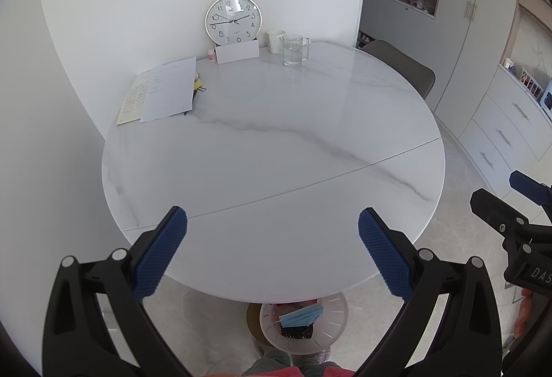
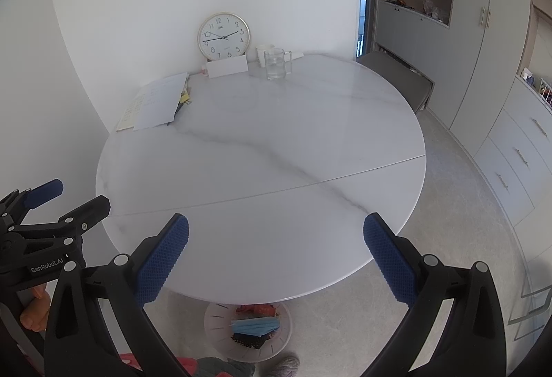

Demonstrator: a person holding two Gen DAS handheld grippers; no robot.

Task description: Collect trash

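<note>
- Reading this as late stage: counter ahead of both tongs looks bare across its near and middle part, no loose trash visible there.
- Remaining far-side items, well beyond the tongs: papers, clock, glass mug, white cup. These look like keepers, not trash.
- Bin sits on the floor below the tongs, under the near counter edge; holds a blue face mask, a black mesh piece, some red scraps.
- Left tongs spread wide, empty.
- Right tongs likewise spread wide, empty, just beside the left.
- Left to do, probably: a final check only.
</note>
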